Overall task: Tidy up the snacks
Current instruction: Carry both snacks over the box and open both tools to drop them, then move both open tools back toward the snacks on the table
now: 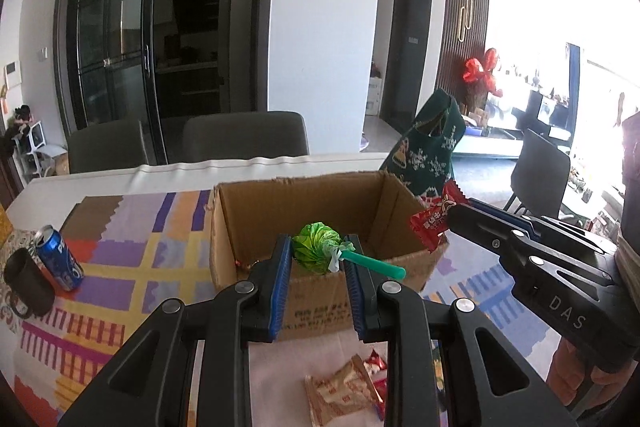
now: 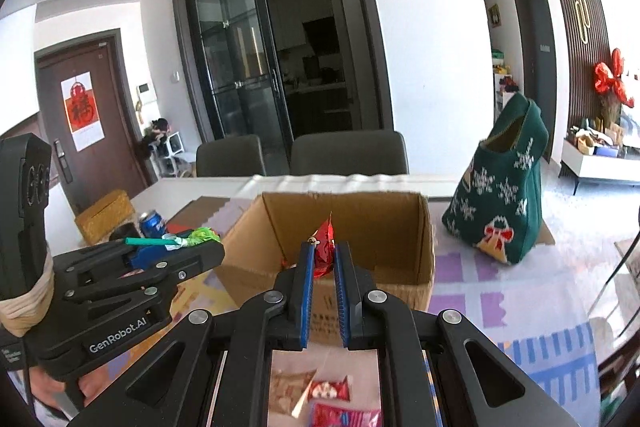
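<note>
Both tongs loaded, at the box.
Left tongs [image 1: 316, 257] clamp lollipop [image 1: 316, 253], stick pointing right; right tongs [image 2: 322, 259] pinch red packet [image 2: 325, 245]. Box [image 1: 256, 199] straight ahead, right nearer.

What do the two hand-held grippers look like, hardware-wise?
Both are black linkage frames with silver rivets and ribbed blue finger pads. The left hand-held gripper reads "GenRobot.AI", with tan wrapping on its handle; the right hand-held gripper reads "DAS".
</note>
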### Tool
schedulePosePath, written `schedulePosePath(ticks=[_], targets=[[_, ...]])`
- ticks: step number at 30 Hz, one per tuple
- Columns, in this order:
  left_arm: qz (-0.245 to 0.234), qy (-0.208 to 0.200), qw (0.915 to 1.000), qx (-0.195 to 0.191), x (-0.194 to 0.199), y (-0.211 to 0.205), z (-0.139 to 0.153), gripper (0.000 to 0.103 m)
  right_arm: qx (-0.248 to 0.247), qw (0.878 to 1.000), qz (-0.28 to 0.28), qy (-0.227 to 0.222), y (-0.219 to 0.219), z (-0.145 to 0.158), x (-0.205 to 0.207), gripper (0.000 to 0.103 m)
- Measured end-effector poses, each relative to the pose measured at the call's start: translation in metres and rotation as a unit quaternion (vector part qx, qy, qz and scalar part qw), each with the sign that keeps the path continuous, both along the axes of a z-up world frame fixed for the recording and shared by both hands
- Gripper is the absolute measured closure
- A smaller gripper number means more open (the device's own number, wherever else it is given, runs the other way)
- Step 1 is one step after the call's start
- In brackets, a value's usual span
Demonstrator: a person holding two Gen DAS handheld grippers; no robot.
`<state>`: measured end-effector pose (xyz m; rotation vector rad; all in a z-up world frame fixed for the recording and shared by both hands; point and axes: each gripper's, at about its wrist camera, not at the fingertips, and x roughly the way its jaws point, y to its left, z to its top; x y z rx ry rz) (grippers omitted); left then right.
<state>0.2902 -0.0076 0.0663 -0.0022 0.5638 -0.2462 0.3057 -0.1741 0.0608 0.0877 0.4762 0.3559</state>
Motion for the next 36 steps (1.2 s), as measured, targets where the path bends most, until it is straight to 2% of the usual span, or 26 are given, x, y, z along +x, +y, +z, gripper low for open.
schedulePosePath(ticks=[12,17,19,20,21,22,26,33,36], targets=[[0.006,0.017,0.9998,0.012,0.049,-0.001,0.001,0.076,-0.009,1.0,-0.001,0.001,0.001,0.009,0.045,0.092],[0.012,0.029,0.999,0.032,0.069,-0.003,-0.005,0.075,-0.017,1.0,-0.005,0.009,0.004,0.007,0.063,0.091],[0.015,0.034,0.9981,0.048,0.071,-0.007,-0.006,0.059,-0.019,1.0,-0.006,0.017,0.005,0.004,0.071,0.091],[0.017,0.032,0.998,0.052,0.07,-0.007,-0.007,0.045,-0.021,0.999,-0.008,0.025,0.005,0.002,0.075,0.084],[0.018,0.023,0.998,0.055,0.065,-0.007,-0.007,0.041,-0.021,0.999,-0.01,0.033,0.004,0.0,0.077,0.067],[0.019,0.019,0.9979,0.059,0.062,-0.006,-0.008,0.041,-0.019,0.999,-0.017,0.041,0.003,-0.002,0.078,0.06],[0.017,0.017,0.9975,0.066,0.047,-0.007,-0.01,0.038,-0.023,0.999,-0.031,0.039,-0.002,-0.007,0.068,0.058],[0.007,0.013,0.9981,0.06,0.011,-0.01,-0.007,0.03,-0.034,0.997,-0.043,0.046,-0.009,-0.008,0.039,0.042],[0.003,0.006,0.998,0.063,-0.004,-0.014,-0.004,0.028,-0.04,0.997,-0.044,0.044,-0.011,-0.006,0.024,0.04]])
